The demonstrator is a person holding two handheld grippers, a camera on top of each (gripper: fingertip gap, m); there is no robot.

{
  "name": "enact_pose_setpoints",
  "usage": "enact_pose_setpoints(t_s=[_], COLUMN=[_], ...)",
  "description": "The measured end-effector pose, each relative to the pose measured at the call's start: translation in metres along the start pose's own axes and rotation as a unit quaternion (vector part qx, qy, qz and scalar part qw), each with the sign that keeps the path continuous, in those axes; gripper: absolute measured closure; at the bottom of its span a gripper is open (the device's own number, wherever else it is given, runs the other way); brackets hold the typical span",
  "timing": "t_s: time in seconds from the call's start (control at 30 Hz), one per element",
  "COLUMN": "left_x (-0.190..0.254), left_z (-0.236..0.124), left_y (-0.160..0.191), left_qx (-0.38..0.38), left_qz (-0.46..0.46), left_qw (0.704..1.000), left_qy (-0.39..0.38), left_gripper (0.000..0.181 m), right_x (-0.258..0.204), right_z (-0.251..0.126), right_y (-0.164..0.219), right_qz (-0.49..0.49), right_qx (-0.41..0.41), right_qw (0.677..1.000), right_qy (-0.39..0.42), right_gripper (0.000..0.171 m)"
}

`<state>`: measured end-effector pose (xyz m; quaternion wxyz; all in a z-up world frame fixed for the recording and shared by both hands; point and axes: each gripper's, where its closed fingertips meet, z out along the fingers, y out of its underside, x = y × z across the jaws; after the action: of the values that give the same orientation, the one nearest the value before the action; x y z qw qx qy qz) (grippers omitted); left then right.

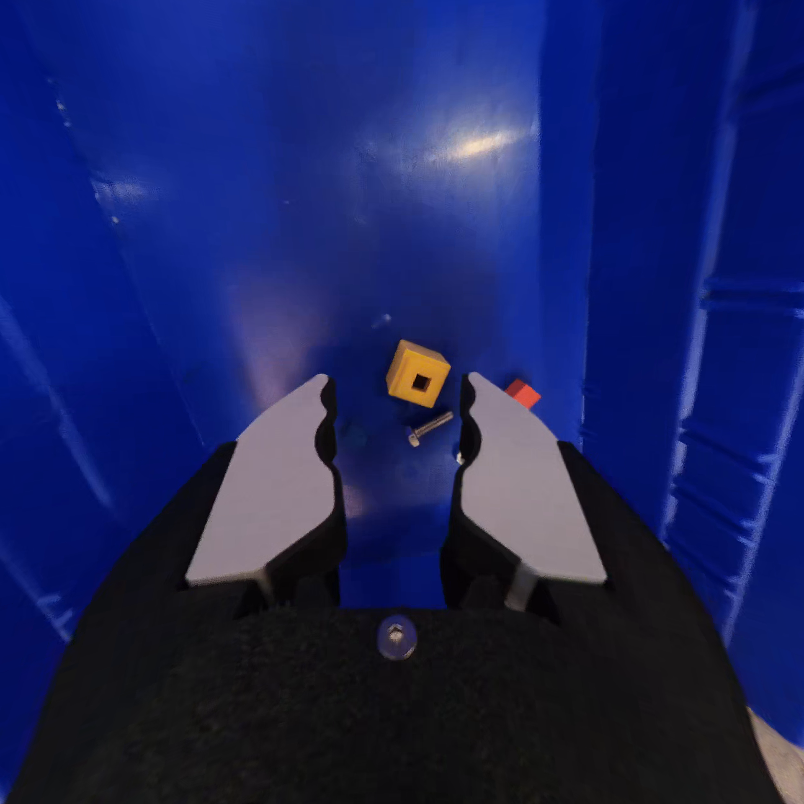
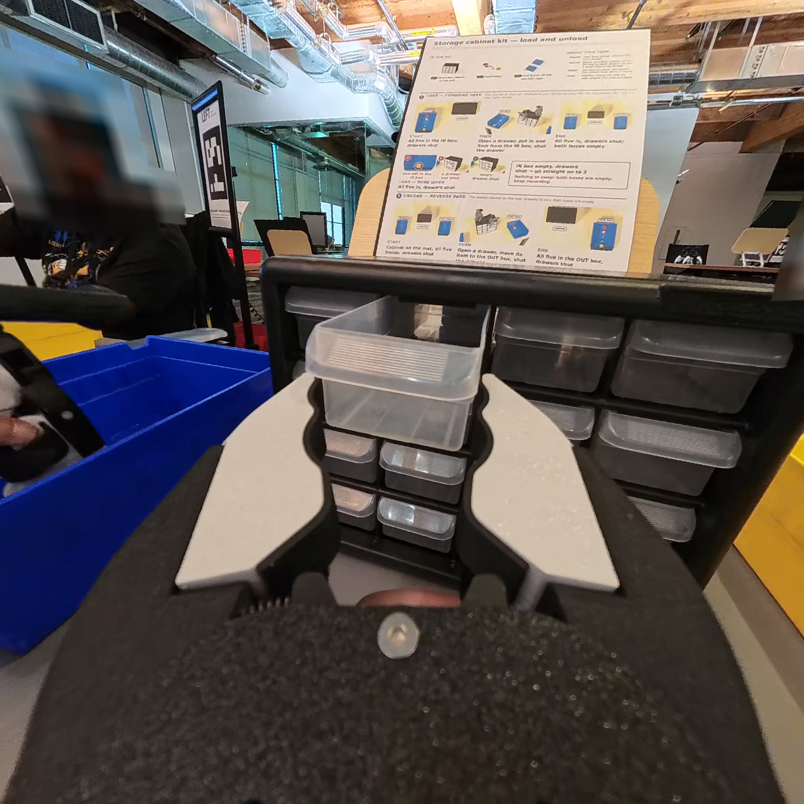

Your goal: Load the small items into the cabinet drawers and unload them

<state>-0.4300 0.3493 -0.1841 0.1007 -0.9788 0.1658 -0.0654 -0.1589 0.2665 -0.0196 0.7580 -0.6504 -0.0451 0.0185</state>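
In the left wrist view my left gripper is open and empty, pointing down into the blue bin. On the bin floor, just beyond the fingertips, lie a yellow cube with a square hole, a small metal bolt and a small blue piece. A red block is partly hidden behind the right finger. In the right wrist view my right gripper is open, its fingertips on either side of a clear drawer. The drawer is pulled out of the top row of the black cabinet and looks empty.
The other clear drawers are shut. The blue bin stands left of the cabinet, with the other gripper reaching into it. An instruction sheet leans behind the cabinet. A yellow surface lies at right. A person stands far left.
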Motion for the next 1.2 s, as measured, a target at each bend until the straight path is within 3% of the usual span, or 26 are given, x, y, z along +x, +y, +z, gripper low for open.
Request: enact_pose_setpoints(t_s=[0.1,0.23,0.37,0.5,0.6,0.7,0.8,1.03,1.2], left_x=[0.001,0.009,0.055,0.151,0.225,0.272,0.296,0.311,0.307], left_z=[0.007,-0.015,-0.088,-0.177,-0.207,-0.200,-0.183,-0.142,-0.129], left_y=[-0.005,-0.016,-0.037,-0.041,-0.024,-0.013,-0.027,-0.040,-0.041], left_qx=[0.005,0.038,0.129,0.206,0.208,0.159,0.102,-0.048,-0.079], left_qz=[0.028,0.043,0.099,0.245,0.418,0.559,0.619,0.632,0.628], left_qw=[0.999,0.998,0.984,0.933,0.869,0.808,0.779,0.773,0.773], left_qy=[-0.013,0.001,0.070,0.162,0.163,0.094,0.011,-0.015,-0.030], left_gripper=[0.160,0.160,0.160,0.160,0.160,0.160,0.160,0.160,0.160], right_x=[0.000,0.000,0.000,-0.001,-0.002,-0.004,-0.004,-0.005,-0.007], right_z=[0.000,0.000,0.000,-0.001,-0.004,-0.008,-0.011,-0.014,-0.020], right_y=[0.000,0.001,0.001,0.001,-0.001,-0.003,-0.002,-0.003,-0.003], right_qz=[-0.001,-0.003,-0.007,-0.009,-0.018,-0.019,-0.018,-0.021,-0.025], right_qx=[0.000,0.000,0.001,0.006,0.017,0.028,0.035,0.034,0.033], right_qw=[1.000,1.000,1.000,1.000,1.000,0.999,0.999,0.999,0.999], right_qy=[0.000,0.002,0.005,0.007,0.009,0.011,0.011,0.012,0.008], right_gripper=[0.106,0.106,0.106,0.106,0.107,0.107,0.107,0.107,0.107])
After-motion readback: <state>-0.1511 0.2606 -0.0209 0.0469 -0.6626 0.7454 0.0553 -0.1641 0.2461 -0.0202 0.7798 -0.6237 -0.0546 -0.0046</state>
